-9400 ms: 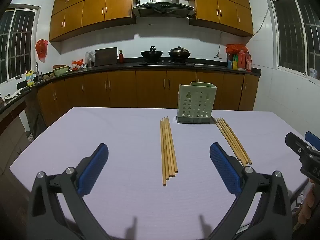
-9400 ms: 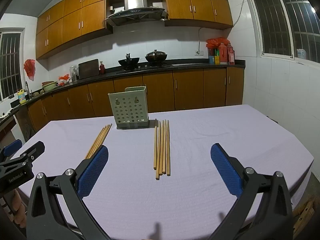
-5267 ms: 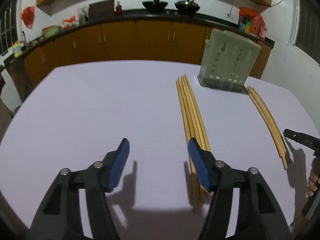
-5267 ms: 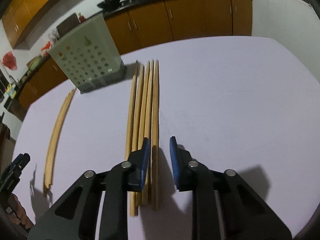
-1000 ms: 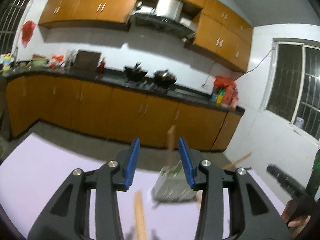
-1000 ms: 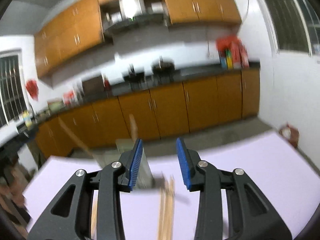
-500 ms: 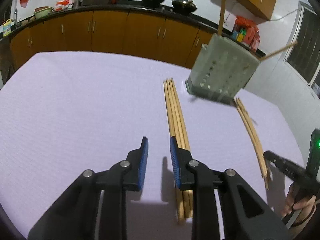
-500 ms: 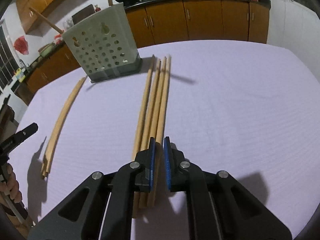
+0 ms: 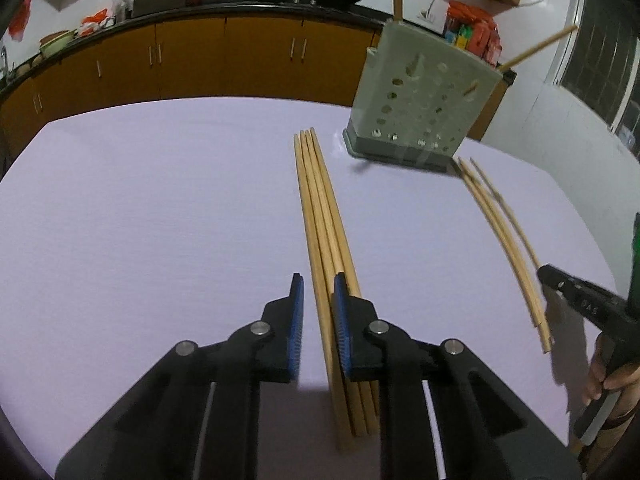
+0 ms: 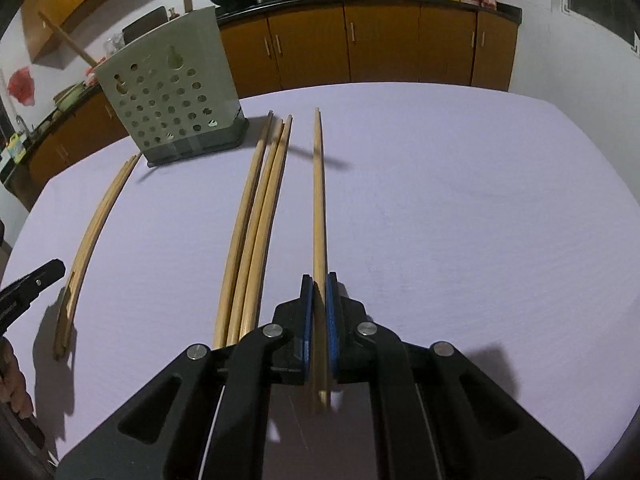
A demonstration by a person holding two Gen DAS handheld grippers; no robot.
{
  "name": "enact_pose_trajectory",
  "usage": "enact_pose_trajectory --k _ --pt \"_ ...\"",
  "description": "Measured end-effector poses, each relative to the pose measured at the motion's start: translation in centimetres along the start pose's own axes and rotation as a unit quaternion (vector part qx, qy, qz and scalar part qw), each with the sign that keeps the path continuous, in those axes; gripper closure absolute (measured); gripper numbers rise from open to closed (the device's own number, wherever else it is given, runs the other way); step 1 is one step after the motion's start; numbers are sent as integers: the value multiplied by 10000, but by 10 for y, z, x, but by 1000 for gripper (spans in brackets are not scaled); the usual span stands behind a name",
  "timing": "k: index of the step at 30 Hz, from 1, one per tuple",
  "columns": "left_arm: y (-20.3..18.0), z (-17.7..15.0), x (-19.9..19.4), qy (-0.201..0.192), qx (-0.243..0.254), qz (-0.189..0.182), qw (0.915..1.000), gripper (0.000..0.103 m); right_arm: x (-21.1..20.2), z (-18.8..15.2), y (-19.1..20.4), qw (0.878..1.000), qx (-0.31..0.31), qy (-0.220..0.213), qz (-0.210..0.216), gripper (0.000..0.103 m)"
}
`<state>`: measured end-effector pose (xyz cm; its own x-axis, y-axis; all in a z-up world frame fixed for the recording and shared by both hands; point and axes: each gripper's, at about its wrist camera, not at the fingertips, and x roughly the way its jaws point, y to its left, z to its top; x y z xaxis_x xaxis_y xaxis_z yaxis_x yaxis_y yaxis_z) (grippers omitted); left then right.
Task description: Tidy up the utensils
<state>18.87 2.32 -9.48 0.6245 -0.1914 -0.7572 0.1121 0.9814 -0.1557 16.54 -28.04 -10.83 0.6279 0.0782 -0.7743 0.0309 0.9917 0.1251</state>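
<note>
On the lilac tabletop [image 9: 160, 200], going from left to right in the left wrist view, we see our left hand-held gripper [image 9: 318, 320] low over the near end of a bundle of wooden chopsticks [image 9: 320, 208]. Its blue pads [image 9: 297, 320] have just been closing and now stand narrowly apart around the leftmost stick of the bundle; we cannot tell whether they already press on it. The rest of the bundle lies under and to the right of the right pad. Further right, at the far side of the tabletop, stands the grey perforated holder [image 9: 420, 104] with two chopsticks already in it, one upright and one leaning out to the right. Beside its base a second, thinner group of chopsticks [image 9: 504, 232] runs toward us, and at the right edge the other gripper's tip and a hand [image 9: 612, 376] show.

In the right wrist view the holder [image 10: 172, 100] is at the upper left, with three chopsticks [image 10: 256, 220] lying together near the middle. Just right of them, a single chopstick [image 10: 319, 200] lies apart from that group, and our right hand-held gripper [image 10: 319, 320] is clamped on its near end, the pads tight against both sides.
</note>
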Motion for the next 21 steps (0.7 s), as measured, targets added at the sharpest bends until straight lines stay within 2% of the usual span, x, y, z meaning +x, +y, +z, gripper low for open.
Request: enact_pose_trajectory --k 11,14,16,21 --pt "-9 0 11 222 213 191 9993 89 -1 -1 0 10000 -69 -19 2 95" --pt "-15 1 17 163 278 312 9990 89 -1 -3 6 9999 -134 -46 36 95" --pt "-12 2 18 150 211 378 9989 94 0 -3 8 9998 -182 -69 4 95" --pt "17 6 15 102 -136 604 9980 95 1 0 -1 9995 -176 -142 -199 96"
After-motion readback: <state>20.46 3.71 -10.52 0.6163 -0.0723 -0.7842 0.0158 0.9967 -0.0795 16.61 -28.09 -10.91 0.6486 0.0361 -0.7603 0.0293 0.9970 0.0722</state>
